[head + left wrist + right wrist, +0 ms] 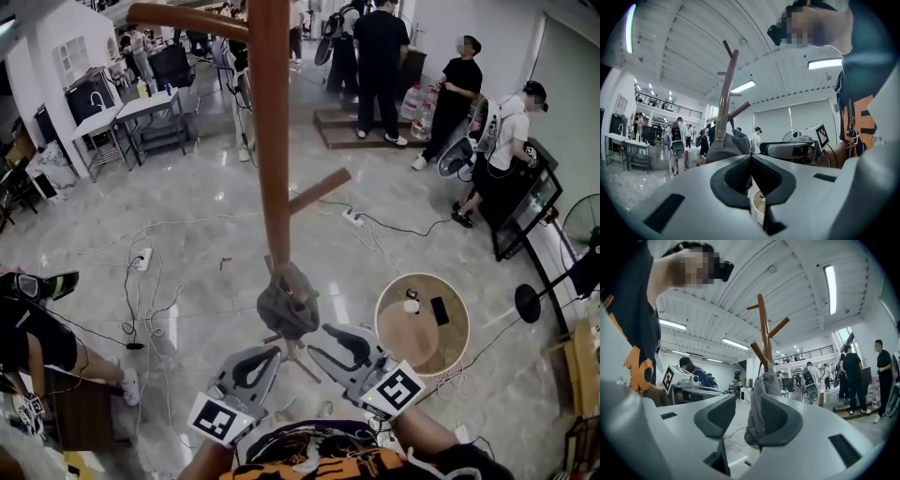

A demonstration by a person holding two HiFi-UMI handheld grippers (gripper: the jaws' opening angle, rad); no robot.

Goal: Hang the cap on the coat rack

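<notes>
Cap (pixel 286 307) hangs by its strap off a low peg of coat rack (pixel 274 141), right vs the pole. R claw (pixel 747 404) jaws apart w/ cap cloth between, prob. to steady it. L claw (pixel 751 155) jaws together, tip just below cap.

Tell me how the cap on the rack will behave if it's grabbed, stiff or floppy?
Probably floppy: the cap hangs from the rack in slack, crumpled folds. Likely light, as it looks like only thin cloth. Its matte fabric should grip well rather than slip, though it may bunch.
</notes>
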